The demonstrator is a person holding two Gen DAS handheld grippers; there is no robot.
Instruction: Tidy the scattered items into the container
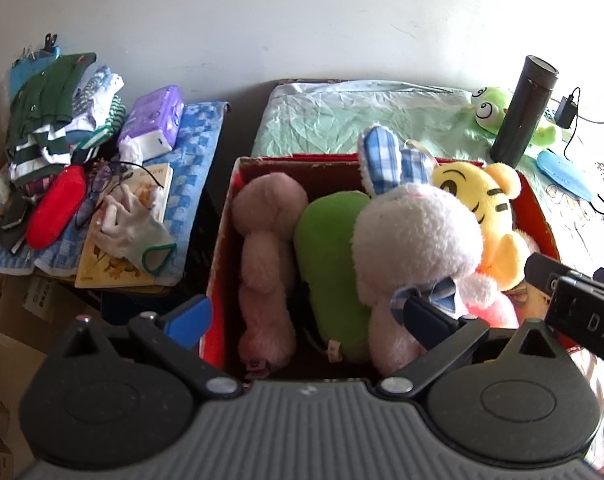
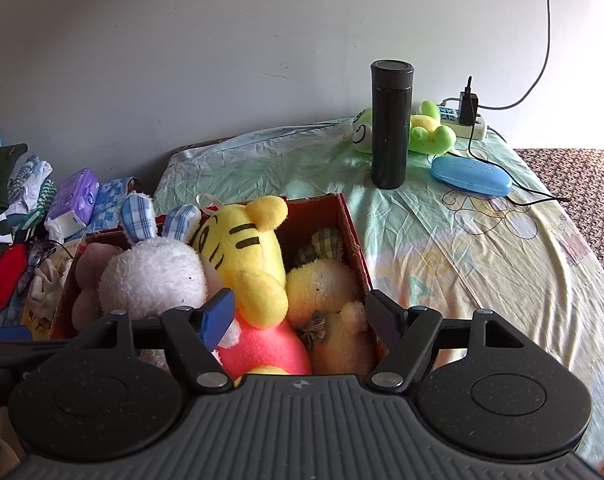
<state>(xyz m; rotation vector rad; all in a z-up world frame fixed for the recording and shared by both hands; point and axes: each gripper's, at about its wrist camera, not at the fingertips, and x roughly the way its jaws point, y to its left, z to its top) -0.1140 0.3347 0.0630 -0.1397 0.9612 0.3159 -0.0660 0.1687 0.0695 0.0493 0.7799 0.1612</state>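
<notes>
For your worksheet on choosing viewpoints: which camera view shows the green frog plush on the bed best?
The right wrist view: the green frog plush shows its head and limbs on either side of the black flask. The left wrist view shows mostly its head, small at the frame's edge.

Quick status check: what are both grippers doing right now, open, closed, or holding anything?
Left gripper: jaws open, holding nothing, over the red box of plush toys.
Right gripper: jaws open, holding nothing, over the same box.

Both wrist views close above red box point(image 1: 221, 240), facing wall.
</notes>
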